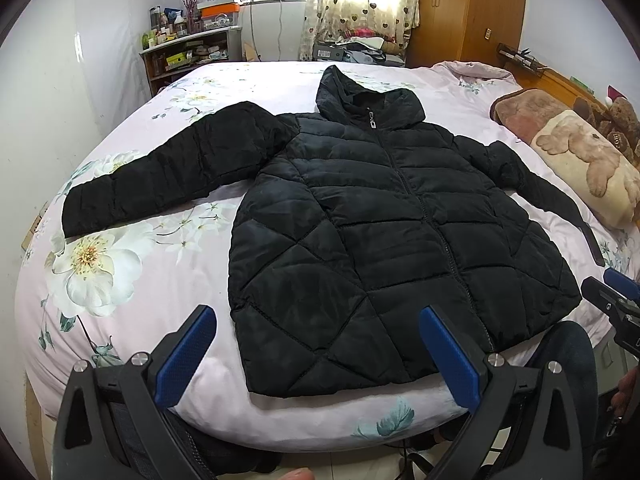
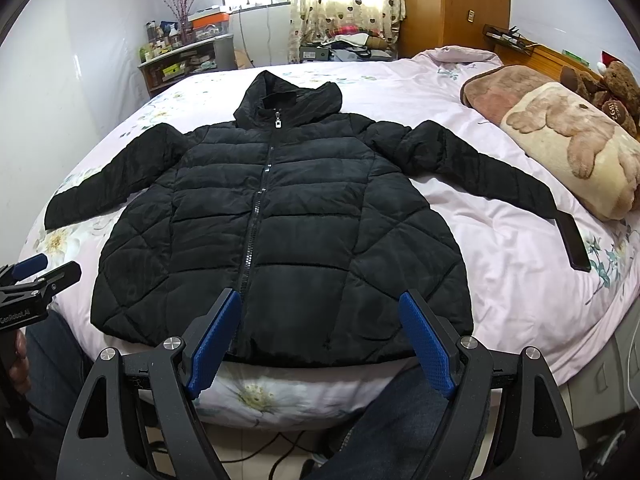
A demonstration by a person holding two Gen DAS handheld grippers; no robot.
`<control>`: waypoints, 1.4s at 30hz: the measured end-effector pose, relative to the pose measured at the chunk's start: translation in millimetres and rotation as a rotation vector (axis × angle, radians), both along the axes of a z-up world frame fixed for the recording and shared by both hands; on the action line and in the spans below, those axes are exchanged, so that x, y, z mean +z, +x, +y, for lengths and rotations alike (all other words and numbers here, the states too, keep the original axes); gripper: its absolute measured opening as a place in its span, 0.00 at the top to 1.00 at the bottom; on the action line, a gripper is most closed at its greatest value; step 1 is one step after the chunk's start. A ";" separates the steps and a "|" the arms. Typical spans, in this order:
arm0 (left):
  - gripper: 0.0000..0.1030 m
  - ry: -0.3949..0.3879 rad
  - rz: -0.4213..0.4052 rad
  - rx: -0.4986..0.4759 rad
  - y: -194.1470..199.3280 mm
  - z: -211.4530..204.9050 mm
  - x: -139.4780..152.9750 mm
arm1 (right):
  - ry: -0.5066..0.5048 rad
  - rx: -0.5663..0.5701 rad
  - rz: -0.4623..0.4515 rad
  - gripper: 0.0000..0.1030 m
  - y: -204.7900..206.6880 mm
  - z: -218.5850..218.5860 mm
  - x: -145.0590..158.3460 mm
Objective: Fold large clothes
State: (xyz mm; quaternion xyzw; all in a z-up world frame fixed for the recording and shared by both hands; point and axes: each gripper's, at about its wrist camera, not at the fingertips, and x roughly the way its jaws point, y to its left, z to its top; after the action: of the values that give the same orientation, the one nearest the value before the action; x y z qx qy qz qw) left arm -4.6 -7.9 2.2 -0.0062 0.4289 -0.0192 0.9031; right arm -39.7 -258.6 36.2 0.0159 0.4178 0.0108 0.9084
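A black quilted hooded jacket (image 1: pixel 380 216) lies flat and face up on the bed, zipped, both sleeves spread out; it also fills the middle of the right wrist view (image 2: pixel 280 216). My left gripper (image 1: pixel 318 320) is open and empty, hovering above the hem at the bed's near edge. My right gripper (image 2: pixel 320 308) is open and empty, just above the hem's middle. The right gripper's tips show at the right edge of the left wrist view (image 1: pixel 612 292). The left gripper shows at the left edge of the right wrist view (image 2: pixel 36 272).
The bed has a pink floral sheet (image 1: pixel 132 280). A plush bear pillow (image 2: pixel 576 148) and a teddy bear (image 2: pixel 616 88) lie along the right side by the headboard. A cluttered shelf (image 1: pixel 188 52) and a wooden wardrobe (image 1: pixel 464 8) stand beyond the bed. My legs are below the bed edge.
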 end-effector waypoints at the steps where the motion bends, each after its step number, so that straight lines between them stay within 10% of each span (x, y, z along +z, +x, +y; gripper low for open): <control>1: 0.00 0.001 0.000 -0.001 0.1 -1.1 0.0 | 0.001 0.000 0.001 0.21 0.3 -0.1 -0.2; 42: 0.00 -0.011 0.009 -0.003 2.9 5.3 -4.9 | -0.010 0.018 0.031 0.21 3.4 8.0 -3.9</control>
State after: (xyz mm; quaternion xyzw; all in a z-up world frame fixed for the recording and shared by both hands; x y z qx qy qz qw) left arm -1.7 -2.6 -2.7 -0.0107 0.4331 -0.0232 0.9010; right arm -36.3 -250.6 32.3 0.0078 0.4318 0.0167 0.9018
